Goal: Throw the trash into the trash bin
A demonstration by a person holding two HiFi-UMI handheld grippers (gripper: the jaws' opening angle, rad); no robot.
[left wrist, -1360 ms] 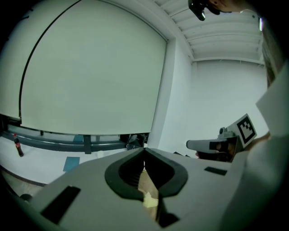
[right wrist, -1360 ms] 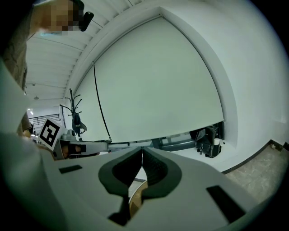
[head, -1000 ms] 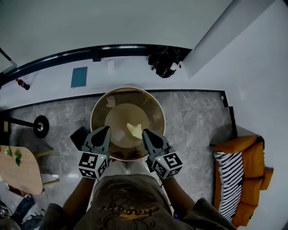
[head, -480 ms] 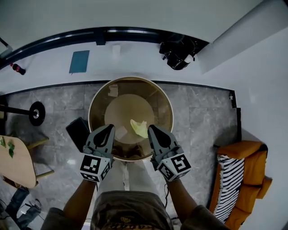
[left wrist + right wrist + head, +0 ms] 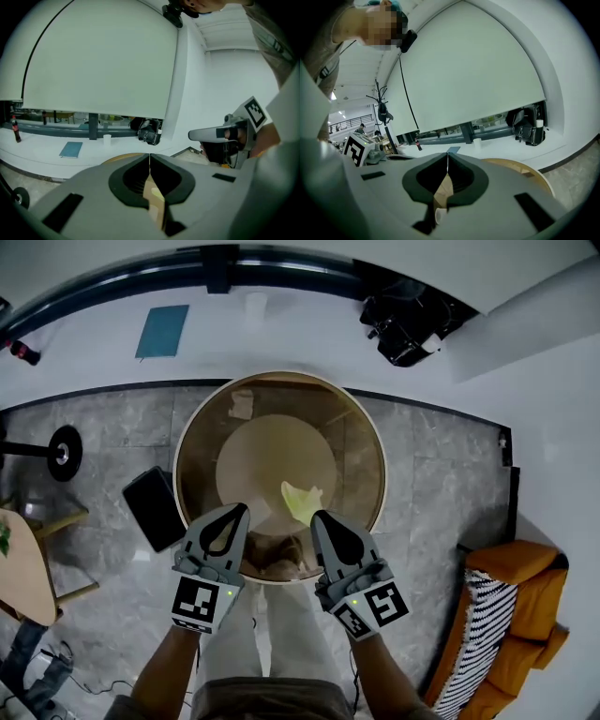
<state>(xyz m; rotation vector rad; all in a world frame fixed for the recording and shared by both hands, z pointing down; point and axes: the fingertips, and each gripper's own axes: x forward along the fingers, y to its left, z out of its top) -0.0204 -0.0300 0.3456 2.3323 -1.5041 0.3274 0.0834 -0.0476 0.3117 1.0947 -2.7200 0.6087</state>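
Left gripper (image 5: 238, 512) and right gripper (image 5: 320, 518) both closed, empty. Yellow trash (image 5: 302, 501) inside trash bin (image 5: 195, 444), frame centre, just above right gripper's tip.

On white ledge (image 5: 309, 348): teal notebook (image 5: 162, 331), white cup (image 5: 255, 304), black bag (image 5: 408, 326), dark bottle (image 5: 21, 351). On grey marble floor (image 5: 441, 484): black flat slab (image 5: 155, 508), orange armchair (image 5: 530, 606) with striped cushion (image 5: 478, 643).

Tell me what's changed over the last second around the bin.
The left gripper and right gripper sank toward the near rim of the bin, which now fills more of the head view. Nothing grabbed or dropped. Fingers stay shut and empty; the yellow trash stays inside.
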